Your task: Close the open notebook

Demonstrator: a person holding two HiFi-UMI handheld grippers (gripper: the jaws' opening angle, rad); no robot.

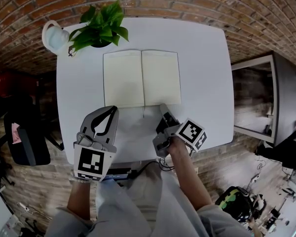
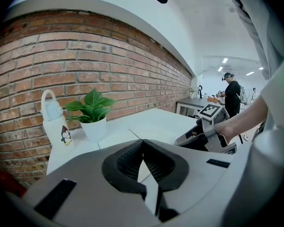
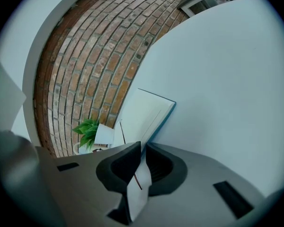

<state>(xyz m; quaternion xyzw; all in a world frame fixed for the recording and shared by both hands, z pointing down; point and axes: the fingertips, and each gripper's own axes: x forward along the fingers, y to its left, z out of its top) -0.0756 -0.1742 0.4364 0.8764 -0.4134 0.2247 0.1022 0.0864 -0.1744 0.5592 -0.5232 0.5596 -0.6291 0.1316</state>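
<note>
The open notebook (image 1: 141,78) lies flat on the white table (image 1: 207,73), its pale pages up. My right gripper (image 1: 163,106) is at the near edge of the right-hand half. In the right gripper view the notebook (image 3: 146,112) runs between the jaws of that gripper (image 3: 141,148), which are shut on its near edge. My left gripper (image 1: 112,110) rests at the near left corner of the notebook with its jaws together and nothing in them. In the left gripper view that gripper (image 2: 142,142) is shut, with the notebook (image 2: 116,137) just beyond it and the right gripper (image 2: 206,131) off to the right.
A potted green plant (image 1: 99,27) and a white bottle with a handle (image 1: 54,36) stand at the table's far left corner, close to the brick wall. A grey cabinet (image 1: 256,98) is to the right of the table. A person (image 2: 232,93) stands far off in the room.
</note>
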